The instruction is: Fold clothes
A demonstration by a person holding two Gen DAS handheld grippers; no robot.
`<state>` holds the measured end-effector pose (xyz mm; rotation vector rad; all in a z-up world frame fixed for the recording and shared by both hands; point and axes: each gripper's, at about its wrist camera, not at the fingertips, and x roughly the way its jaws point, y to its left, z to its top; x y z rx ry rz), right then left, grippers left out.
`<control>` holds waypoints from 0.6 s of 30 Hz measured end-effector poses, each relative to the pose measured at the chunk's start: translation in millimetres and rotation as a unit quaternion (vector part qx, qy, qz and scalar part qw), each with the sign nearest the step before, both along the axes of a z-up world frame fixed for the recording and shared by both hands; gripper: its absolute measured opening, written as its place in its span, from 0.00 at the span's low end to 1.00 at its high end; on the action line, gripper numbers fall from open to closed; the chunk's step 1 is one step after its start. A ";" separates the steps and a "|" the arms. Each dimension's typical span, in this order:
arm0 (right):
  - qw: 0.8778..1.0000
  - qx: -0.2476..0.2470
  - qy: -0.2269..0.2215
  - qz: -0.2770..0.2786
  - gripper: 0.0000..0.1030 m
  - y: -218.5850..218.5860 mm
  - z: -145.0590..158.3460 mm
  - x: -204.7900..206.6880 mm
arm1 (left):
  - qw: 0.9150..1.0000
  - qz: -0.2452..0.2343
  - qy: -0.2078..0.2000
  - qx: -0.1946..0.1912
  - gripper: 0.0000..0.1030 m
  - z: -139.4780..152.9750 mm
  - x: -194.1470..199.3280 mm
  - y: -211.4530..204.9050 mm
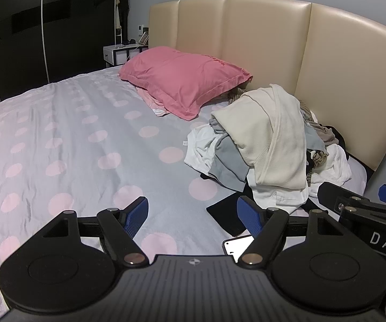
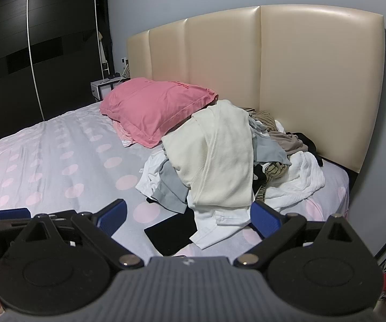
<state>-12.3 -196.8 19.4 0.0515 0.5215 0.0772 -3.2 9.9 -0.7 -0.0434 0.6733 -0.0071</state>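
Both tools spread wide, empty: left tool (image 1: 193,216), right tool (image 2: 190,218). Heaped pile of cream, white, grey clothes (image 2: 219,158) on polka-dot grey bed (image 1: 72,134), ahead of right tool, ahead-right of left.

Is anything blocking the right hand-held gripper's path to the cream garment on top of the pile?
Nothing visible. The right hand-held gripper is open and empty; only white fabric and a black garment lie low before the cream garment.

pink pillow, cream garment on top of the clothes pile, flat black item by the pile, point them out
pink pillow (image 1: 182,80), left wrist view, centre of its top.
cream garment (image 2: 219,158), right wrist view, middle of the draped cloth.
flat black item (image 2: 171,230), right wrist view, its centre.
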 end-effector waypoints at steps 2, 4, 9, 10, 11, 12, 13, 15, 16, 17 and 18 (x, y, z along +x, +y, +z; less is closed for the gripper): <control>1.000 0.000 0.000 0.001 0.96 -0.5 -0.1 -0.2 | 1.000 0.000 0.000 0.000 0.70 -0.4 -0.3 -0.4; 1.000 0.001 0.000 0.001 0.96 -1.2 -0.2 -0.1 | 1.000 0.000 0.000 0.000 0.70 -0.5 -0.6 -0.6; 1.000 0.002 0.000 0.003 0.96 -1.9 -0.6 -0.2 | 1.000 0.000 0.002 0.002 0.70 -0.7 -1.1 -0.9; 1.000 0.002 0.000 0.003 0.96 -1.9 -0.7 -0.2 | 1.000 0.000 0.002 0.002 0.70 -0.4 -0.7 -0.7; 1.000 0.002 0.000 0.003 0.96 -2.0 -0.8 0.0 | 1.000 -0.001 0.003 0.002 0.70 -0.3 -0.7 -0.5; 1.000 0.002 0.001 0.004 0.96 -2.0 -0.6 0.5 | 1.000 -0.002 0.003 0.003 0.70 -0.3 -0.7 -0.3; 1.000 0.001 0.001 0.003 0.96 -2.2 0.0 1.0 | 1.000 -0.002 0.003 0.004 0.69 -0.3 -0.4 -0.3; 1.000 0.000 0.001 0.002 0.96 -1.8 0.0 1.0 | 1.000 -0.004 0.004 0.006 0.69 -0.3 0.0 -0.1; 1.000 0.000 0.001 0.002 0.96 -1.6 -0.1 1.0 | 1.000 -0.005 0.005 0.007 0.69 -0.3 0.3 0.0; 1.000 -0.002 0.001 0.001 0.96 -1.6 0.0 1.1 | 1.000 -0.005 0.005 0.008 0.69 -0.3 0.5 0.0; 1.000 -0.002 0.002 0.001 0.96 -1.5 -0.1 1.1 | 1.000 -0.006 0.005 0.008 0.69 -0.3 0.8 0.1</control>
